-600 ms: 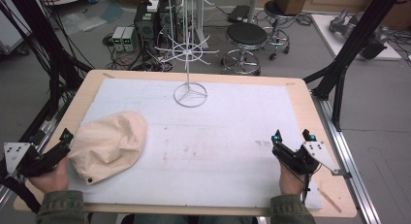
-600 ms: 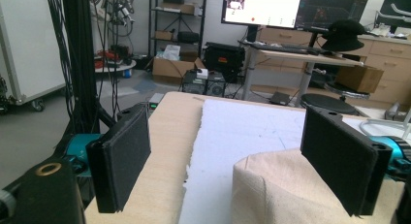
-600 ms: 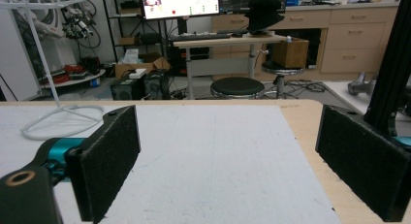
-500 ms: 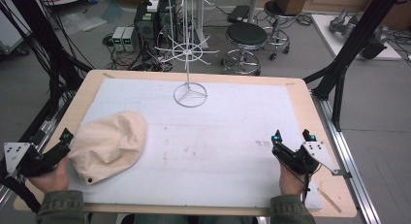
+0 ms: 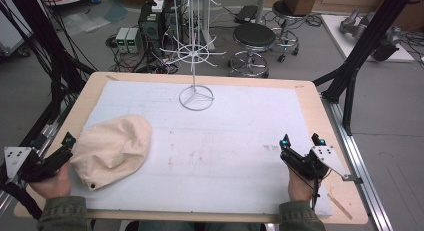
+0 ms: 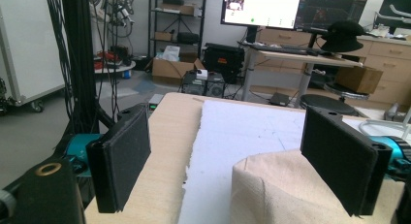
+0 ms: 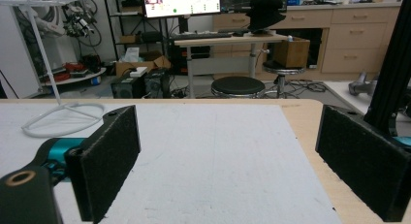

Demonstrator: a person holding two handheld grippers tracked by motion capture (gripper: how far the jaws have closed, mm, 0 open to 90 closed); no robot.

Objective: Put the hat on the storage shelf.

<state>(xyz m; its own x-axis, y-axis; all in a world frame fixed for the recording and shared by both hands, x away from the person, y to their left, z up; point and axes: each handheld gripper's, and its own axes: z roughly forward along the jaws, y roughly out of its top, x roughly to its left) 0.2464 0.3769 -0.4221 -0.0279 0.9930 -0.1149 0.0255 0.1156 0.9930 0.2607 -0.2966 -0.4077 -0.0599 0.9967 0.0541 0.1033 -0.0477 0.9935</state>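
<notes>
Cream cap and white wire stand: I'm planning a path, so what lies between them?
Nothing: in the high view, bare white mat runs from the cream cap to the white wire stand.

Cream cloth cap (image 5: 111, 150), white wire stand (image 5: 195, 51), white mat (image 5: 225, 141) on tan table (image 5: 320, 111).

A fixed overhead camera looks forward and down across the desk (image 5: 310, 98); two tool-mounted cameras skim its surface, facing the same cluttered lab beyond.
</notes>
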